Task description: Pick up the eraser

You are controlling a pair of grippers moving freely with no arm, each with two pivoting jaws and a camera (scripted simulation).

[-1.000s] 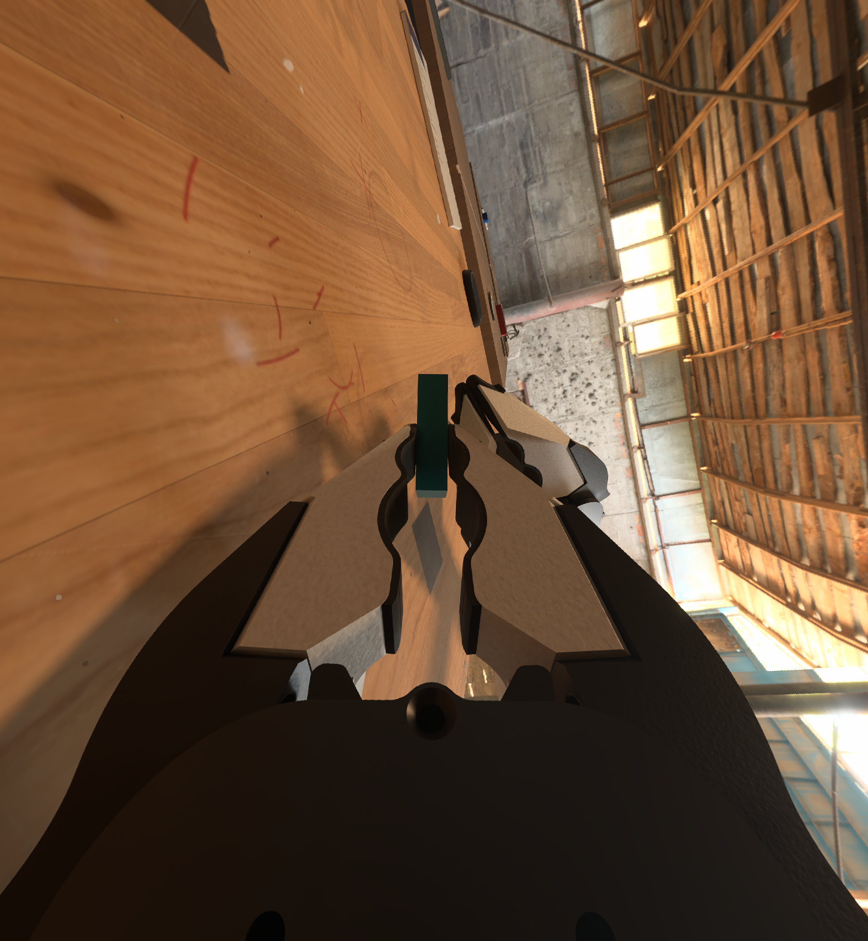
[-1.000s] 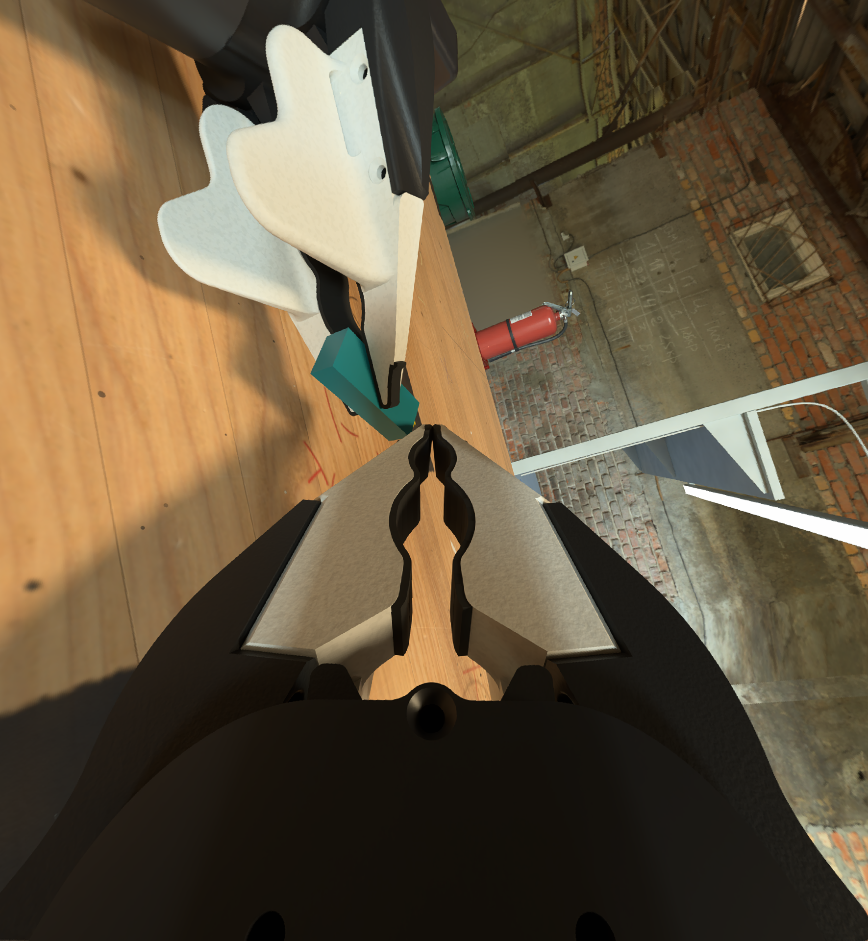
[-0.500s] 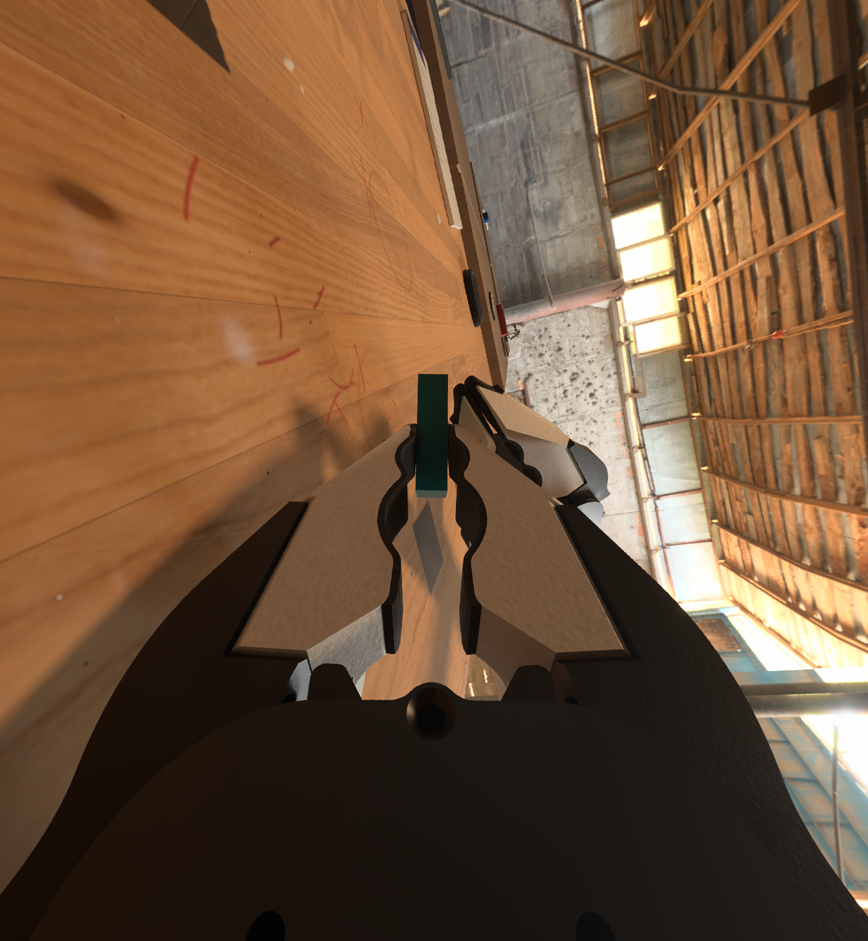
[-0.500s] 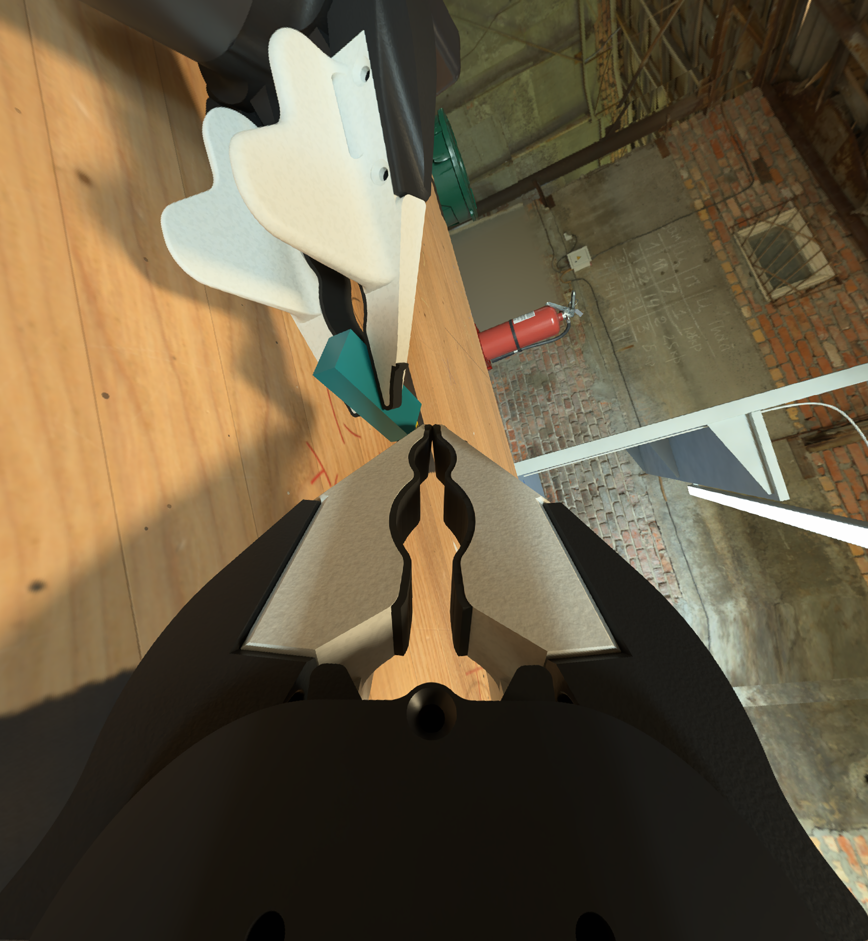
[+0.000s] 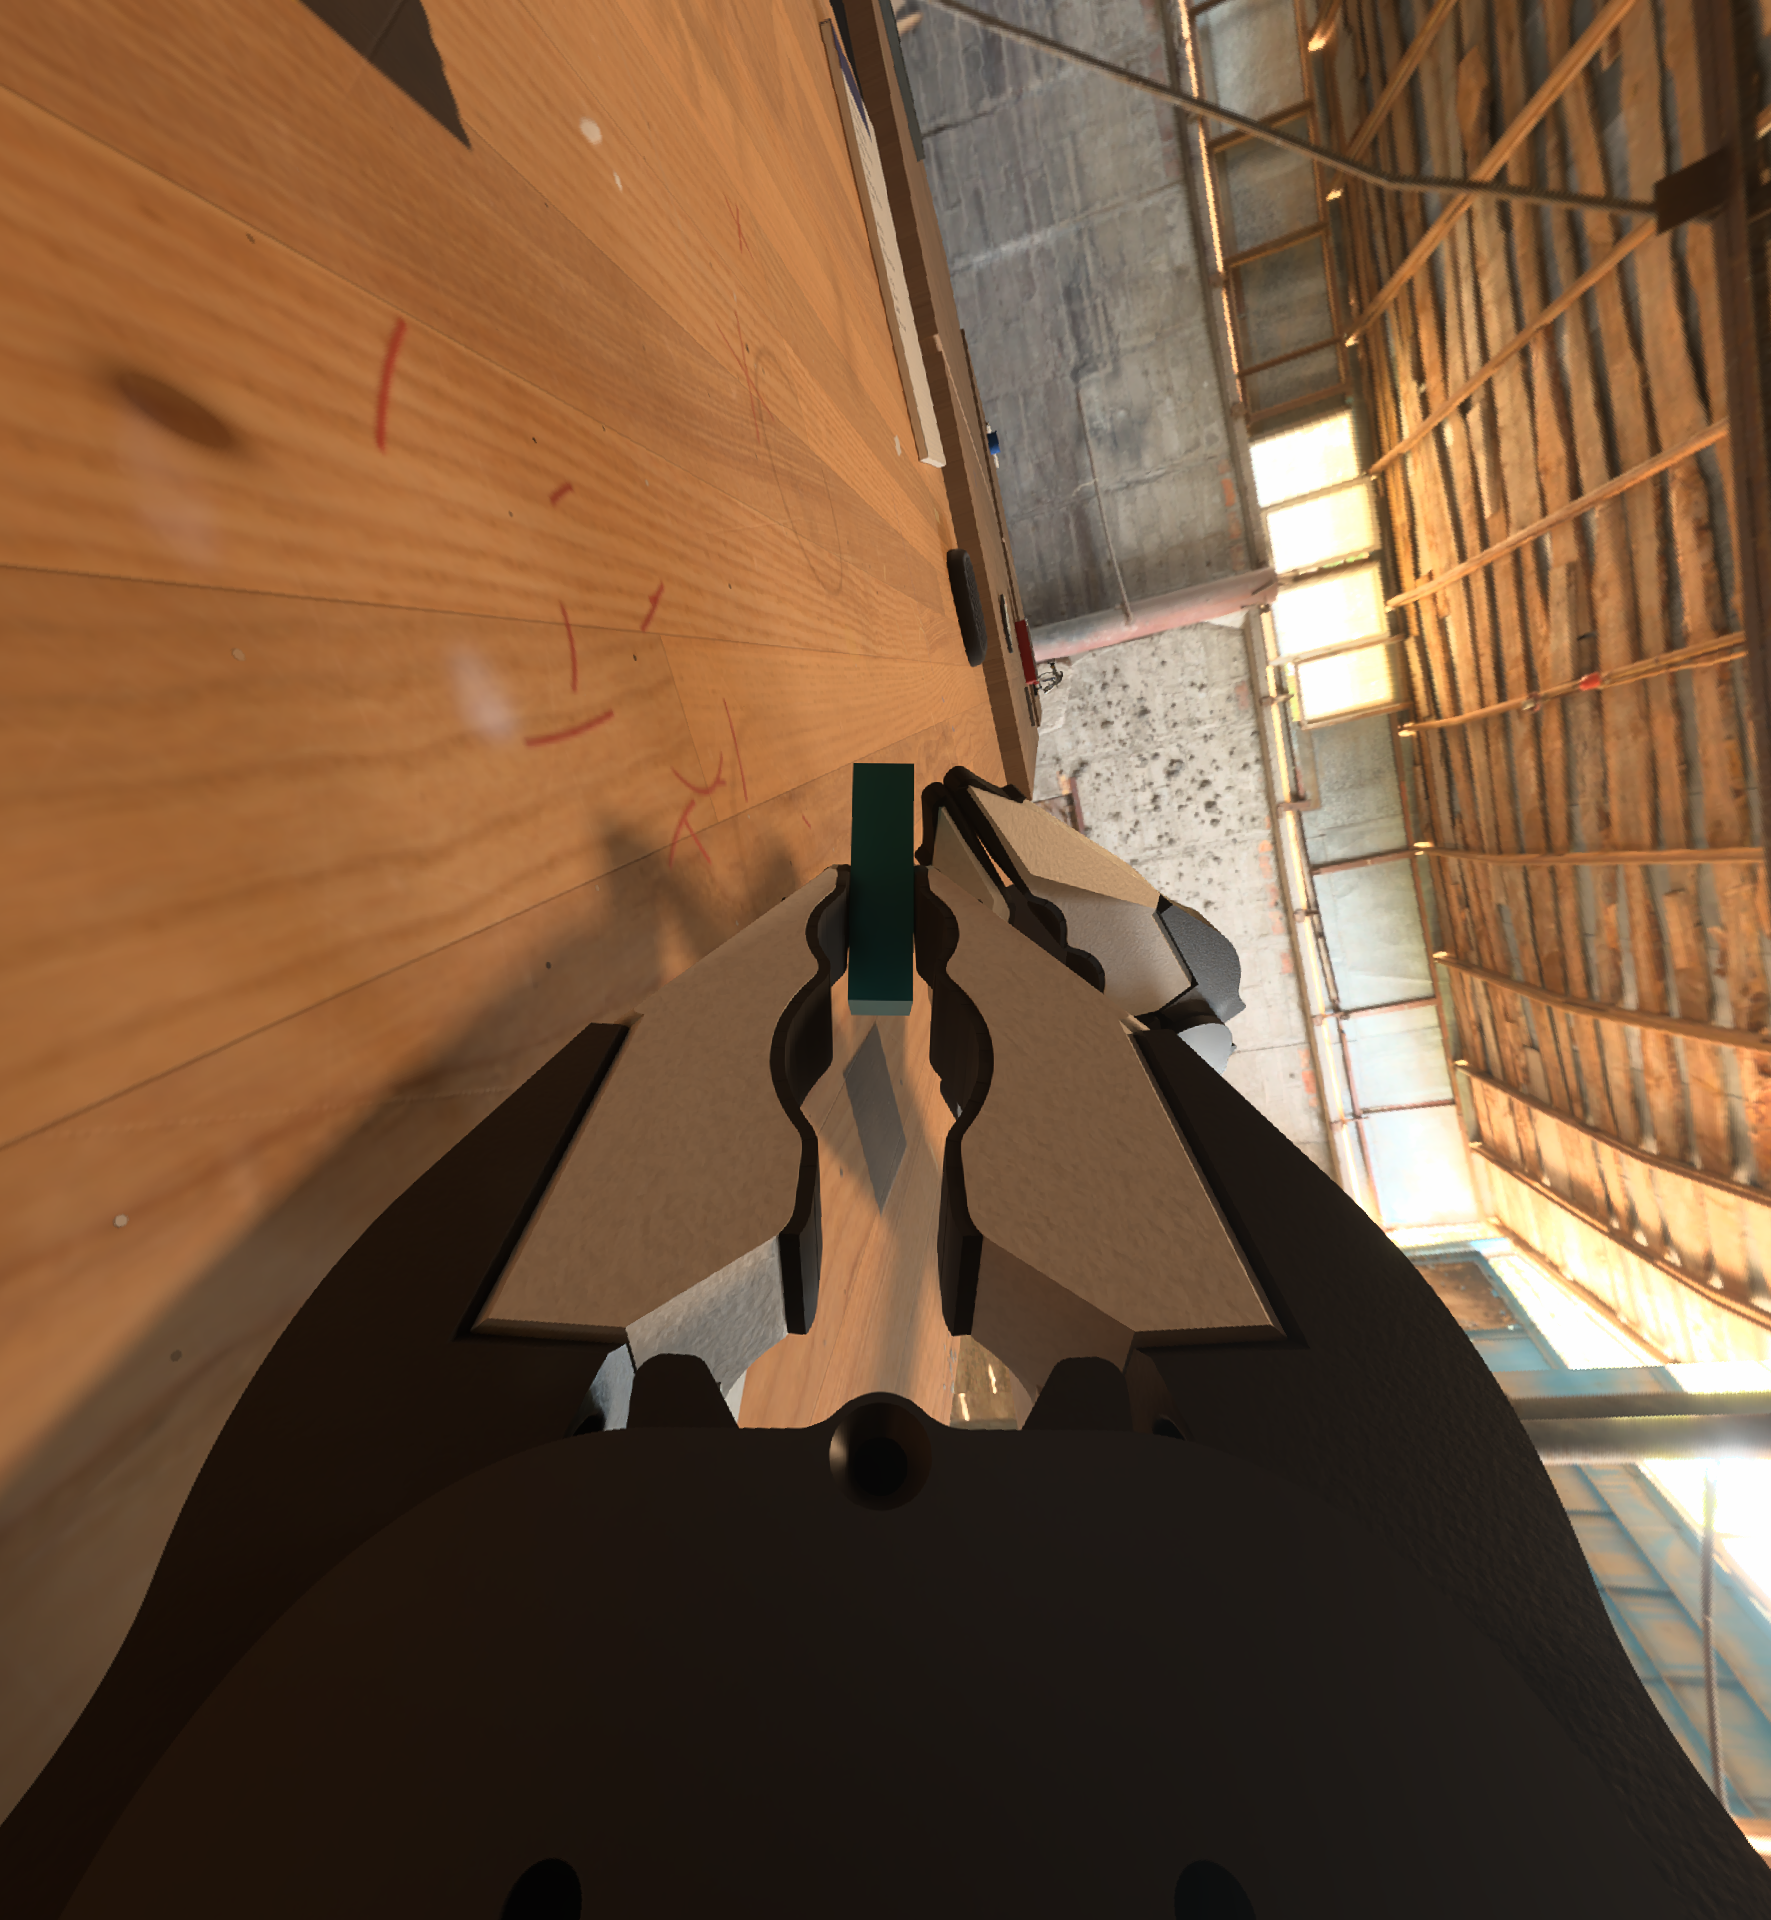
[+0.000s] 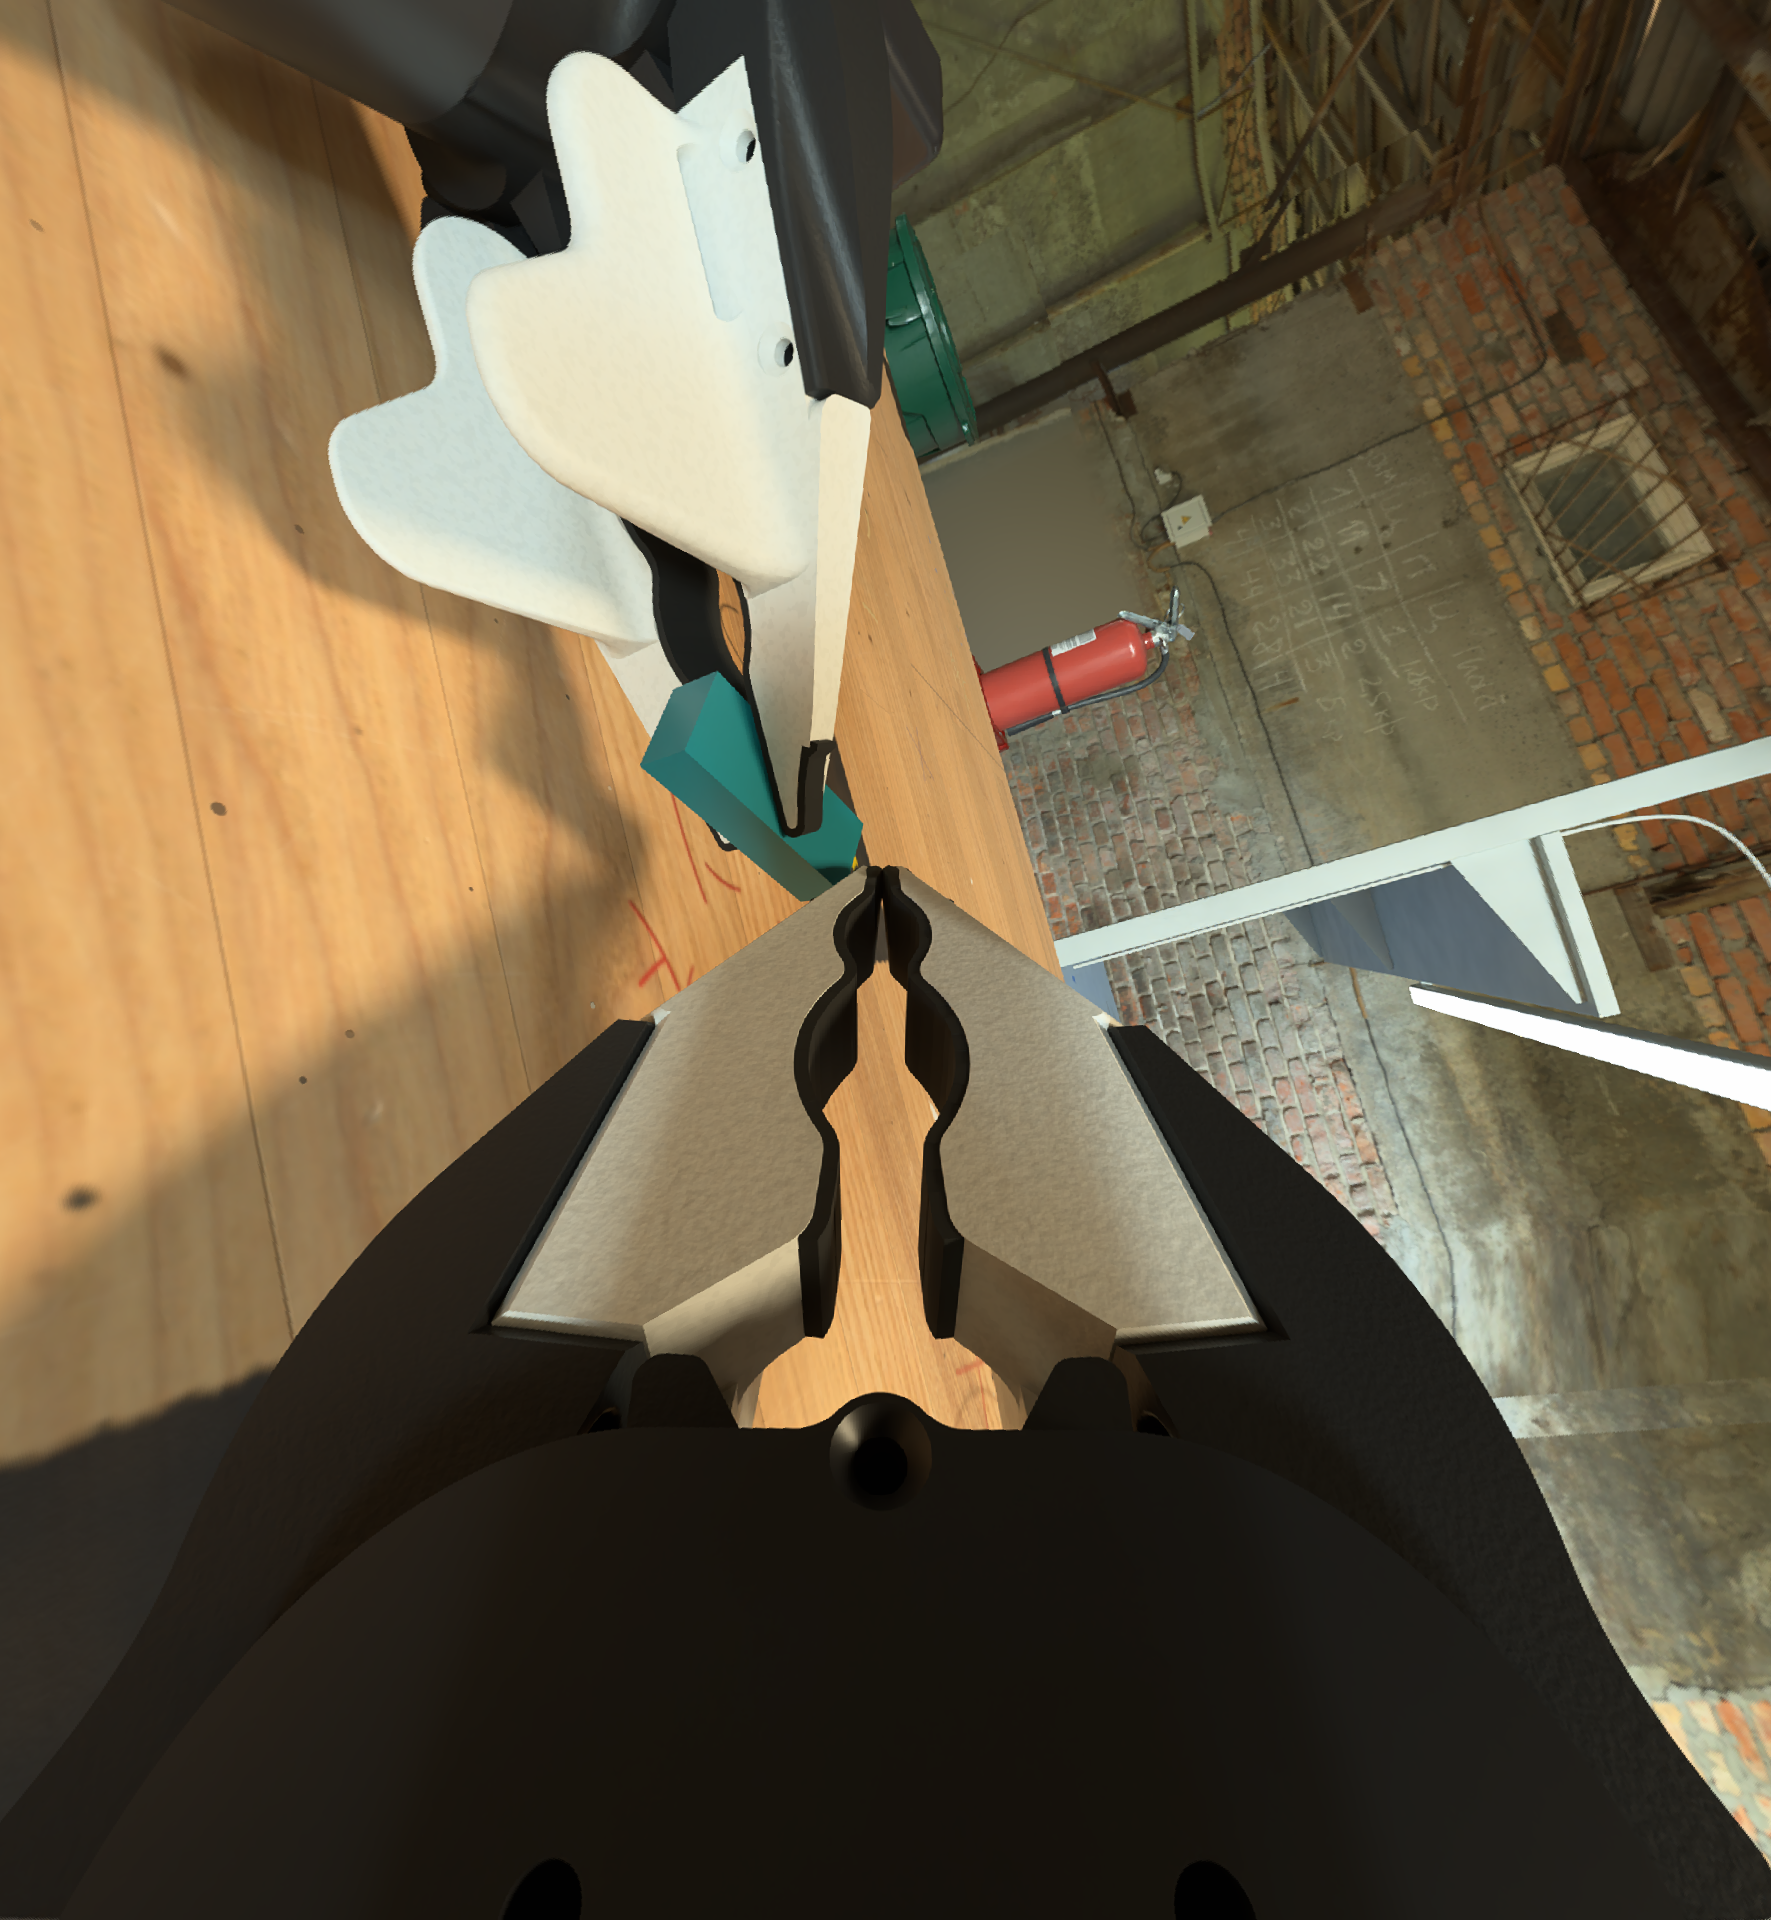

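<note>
The eraser [image 5: 881,883] is a teal-green slab. My left gripper [image 5: 881,883] is shut on it and holds it a little off the wooden table [image 5: 289,623]; its shadow lies on the wood below. In the right wrist view the eraser [image 6: 725,774] shows clamped between the left gripper's fingertips [image 6: 806,790], just beyond my right gripper [image 6: 881,878]. My right gripper is shut and empty, its tips close to the eraser's near end. It also shows in the left wrist view [image 5: 1047,894], right of the eraser.
Red marks [image 5: 569,675] are scribbled on the wood. A dark round object [image 5: 966,618] and a flat white board [image 5: 896,260] lie near the table's far edge. A red fire extinguisher [image 6: 1063,670] hangs on the brick wall beyond the table [image 6: 237,727].
</note>
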